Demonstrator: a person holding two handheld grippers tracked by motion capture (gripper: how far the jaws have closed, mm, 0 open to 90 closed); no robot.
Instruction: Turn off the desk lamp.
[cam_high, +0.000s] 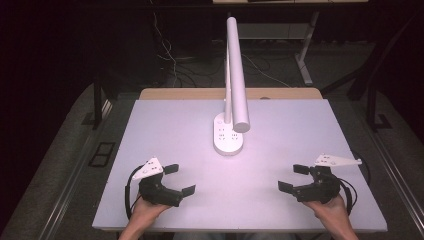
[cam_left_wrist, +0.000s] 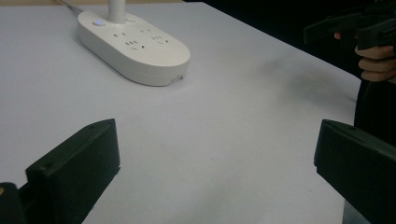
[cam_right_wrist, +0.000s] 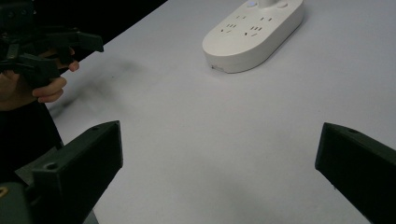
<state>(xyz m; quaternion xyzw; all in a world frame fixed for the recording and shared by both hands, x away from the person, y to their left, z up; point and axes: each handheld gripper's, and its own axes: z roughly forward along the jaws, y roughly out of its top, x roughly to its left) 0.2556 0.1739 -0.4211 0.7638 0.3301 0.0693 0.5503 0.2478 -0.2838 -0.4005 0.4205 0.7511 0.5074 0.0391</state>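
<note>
A white desk lamp stands mid-table, its oval base (cam_high: 228, 136) carrying sockets and its long tube head (cam_high: 237, 75) reaching toward me. The same base (cam_left_wrist: 135, 44) lies ahead in the left gripper view, and the base (cam_right_wrist: 254, 31) shows again in the right gripper view. My left gripper (cam_high: 179, 179) hovers near the front left of the table, jaws wide apart, nothing between them. My right gripper (cam_high: 295, 177) is at the front right, open and empty too. Both point inward toward each other. In each gripper view the other gripper appears: the right gripper (cam_left_wrist: 355, 29) and the left gripper (cam_right_wrist: 70, 46).
The white tabletop (cam_high: 165, 130) lies on a wooden desk. A dark floor with cables (cam_high: 172, 60) and table legs lies beyond the far edge. Dark rails run along both sides of the table.
</note>
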